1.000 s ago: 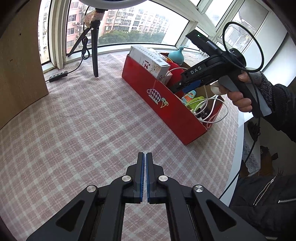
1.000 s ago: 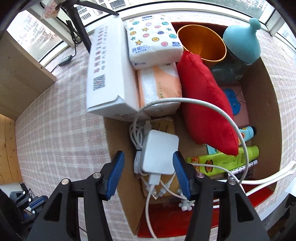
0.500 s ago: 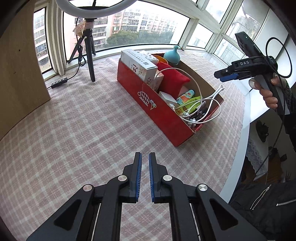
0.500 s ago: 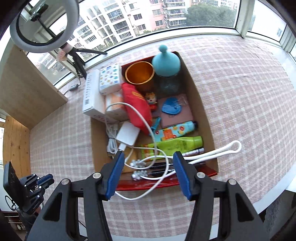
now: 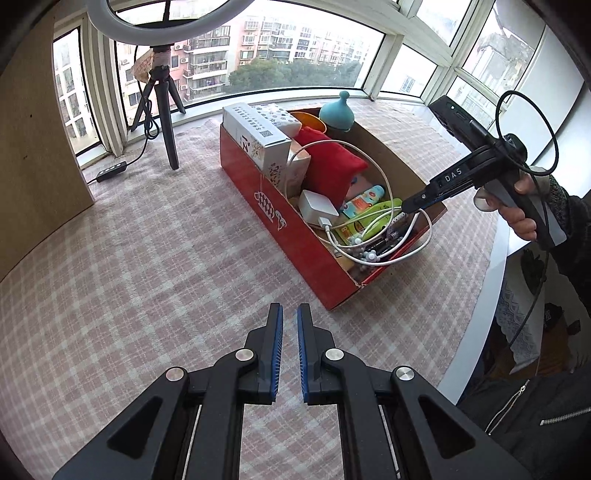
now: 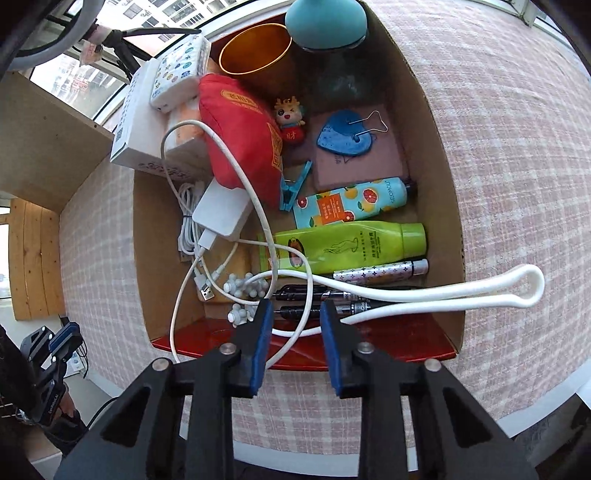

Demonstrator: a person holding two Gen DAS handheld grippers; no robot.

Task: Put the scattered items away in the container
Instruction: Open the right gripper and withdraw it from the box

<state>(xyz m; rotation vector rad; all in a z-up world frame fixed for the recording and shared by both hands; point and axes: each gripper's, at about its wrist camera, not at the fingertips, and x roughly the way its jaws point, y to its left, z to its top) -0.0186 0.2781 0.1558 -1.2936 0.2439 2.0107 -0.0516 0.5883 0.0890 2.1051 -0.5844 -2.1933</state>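
Nearest to me, my left gripper [image 5: 290,317] hangs over the checked tablecloth [image 5: 147,258] with only a narrow slit between its two blue pads, gripping nothing. My right gripper [image 6: 295,314] sits just above the near red wall of the container [image 6: 332,347], its jaws moderately apart with a thin white cable [image 6: 177,306] running through the gap; I cannot tell whether the pads touch it. Just past the fingertips I count two black pens [image 6: 306,291], one patterned pen [image 6: 380,271] and one cluster of white knobbed pieces [image 6: 243,286]. One thick white loop strap [image 6: 480,291] lies across the right wall, poking out over the cloth. Further in lie one green bottle [image 6: 351,245], one citrus-print tube [image 6: 351,203], one white charger block [image 6: 221,216] and one blue clothes peg [image 6: 295,184]. Beyond those sit one red cushion [image 6: 240,136], one small dragon figure [image 6: 290,118] and one blue heart-shaped clip [image 6: 343,136]. At the far end stand one orange cup [image 6: 255,51], one teal-capped bottle [image 6: 325,22] and two white packs [image 6: 177,74].
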